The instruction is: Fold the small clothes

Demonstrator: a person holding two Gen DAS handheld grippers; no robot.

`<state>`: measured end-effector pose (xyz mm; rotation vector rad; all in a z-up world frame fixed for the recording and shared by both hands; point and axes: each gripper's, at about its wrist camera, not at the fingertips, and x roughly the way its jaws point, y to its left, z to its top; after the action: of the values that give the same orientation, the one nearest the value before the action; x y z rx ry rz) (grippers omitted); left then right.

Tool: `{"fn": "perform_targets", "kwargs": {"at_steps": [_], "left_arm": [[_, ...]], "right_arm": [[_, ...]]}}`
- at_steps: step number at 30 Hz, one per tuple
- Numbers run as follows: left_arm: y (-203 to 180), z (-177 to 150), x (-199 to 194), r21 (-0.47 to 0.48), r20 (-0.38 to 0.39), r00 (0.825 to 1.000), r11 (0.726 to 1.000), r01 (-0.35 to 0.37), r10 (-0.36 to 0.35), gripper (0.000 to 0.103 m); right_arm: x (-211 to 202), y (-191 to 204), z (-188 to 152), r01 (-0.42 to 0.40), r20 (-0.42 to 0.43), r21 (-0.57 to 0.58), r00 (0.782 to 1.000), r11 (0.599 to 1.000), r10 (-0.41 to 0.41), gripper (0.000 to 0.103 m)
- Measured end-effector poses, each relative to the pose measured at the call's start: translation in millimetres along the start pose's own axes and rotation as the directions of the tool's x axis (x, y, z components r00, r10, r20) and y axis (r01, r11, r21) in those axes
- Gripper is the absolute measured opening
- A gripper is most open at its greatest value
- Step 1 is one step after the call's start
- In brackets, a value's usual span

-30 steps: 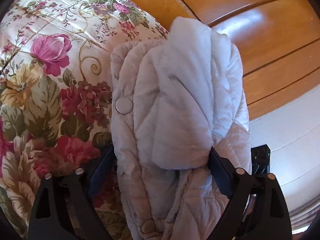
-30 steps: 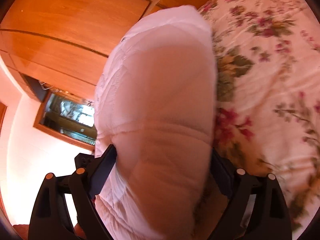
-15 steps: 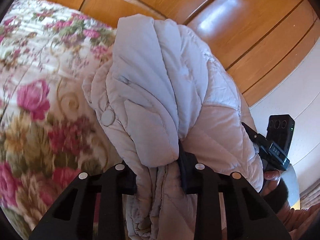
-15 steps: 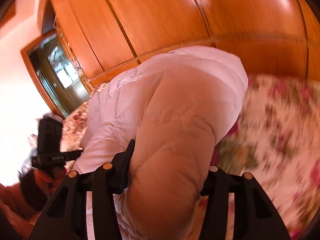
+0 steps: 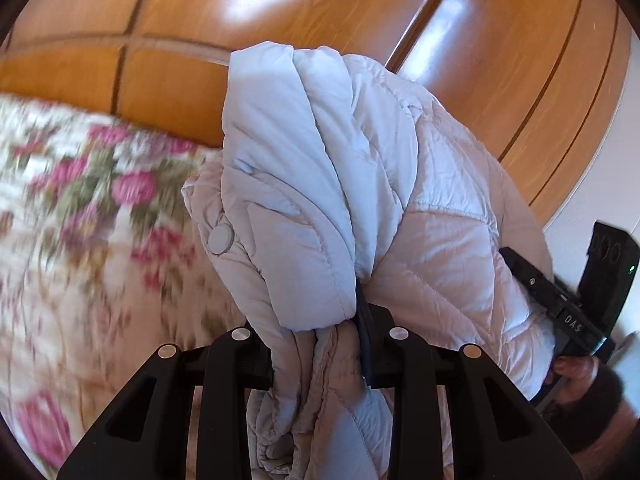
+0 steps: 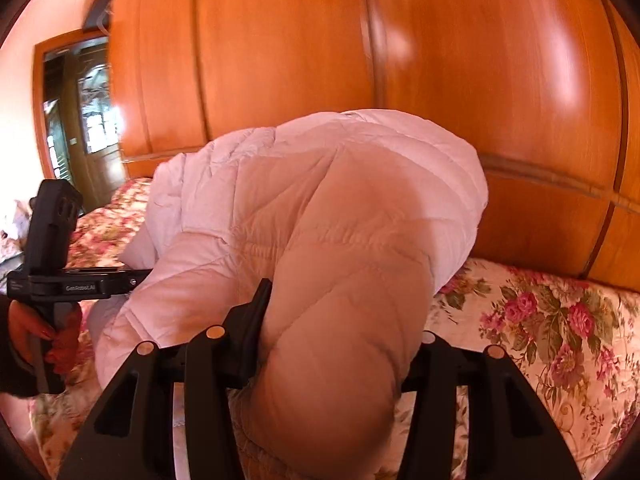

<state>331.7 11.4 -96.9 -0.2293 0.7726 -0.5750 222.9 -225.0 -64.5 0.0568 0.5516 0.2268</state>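
Jacket (image 5: 400, 208): quilted, puffy, light, soft, likely slippery; lifted above bed (image 6: 552, 320). Left gripper (image 5: 320, 336) clamped on bunched edge; right gripper (image 6: 340, 340) squeezing padded fold. Best held at seams.

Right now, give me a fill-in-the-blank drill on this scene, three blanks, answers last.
1. Both grippers are clamped on one pale quilted ____.
2. The bedspread under it is printed with ____.
3. The left gripper pinches a bunched fold; the right gripper squeezes a thicker roll, so its jaws stand ____ apart than the left's.

Missing words: jacket; flowers; wider
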Motion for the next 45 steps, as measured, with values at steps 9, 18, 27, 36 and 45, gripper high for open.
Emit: {"fn": "perform_targets", "kwargs": {"at_steps": [9, 18, 27, 36, 45], "left_arm": [[11.3, 12.9, 67.0, 0.002, -0.120, 0.988, 0.995, -0.102, 0.102, 0.042], [1.1, -2.2, 57.5, 0.018, -0.086, 0.984, 0.988, -0.156, 0.157, 0.051], [-7.0, -46.3, -24.9, -0.176, 0.014, 0.995, 0.980, -0.097, 0.101, 0.069], [-23.0, -73.0, -8.0, -0.079, -0.047, 0.987, 0.984, -0.159, 0.156, 0.075], [-29.9, -87.8, -22.8, -0.082, 0.001, 0.980, 0.977, -0.196, 0.197, 0.085]], "right_arm": [[43.7, -34.5, -19.1, 0.072, -0.078, 0.142, 0.995, 0.987, -0.062, 0.058], [28.8, -38.7, -15.2, 0.150, -0.108, 0.228, 0.986, 0.962, -0.128, 0.087], [-35.0, -12.8, -40.3, 0.196, -0.106, 0.279, 0.979, 0.940, -0.173, 0.094], [-15.6, -26.8, -75.8, 0.315, -0.226, 0.243, 0.938, 0.917, -0.262, 0.100], [-23.9, -12.1, -70.9, 0.360, -0.184, 0.197, 0.927, 0.912, -0.326, 0.101]]}}
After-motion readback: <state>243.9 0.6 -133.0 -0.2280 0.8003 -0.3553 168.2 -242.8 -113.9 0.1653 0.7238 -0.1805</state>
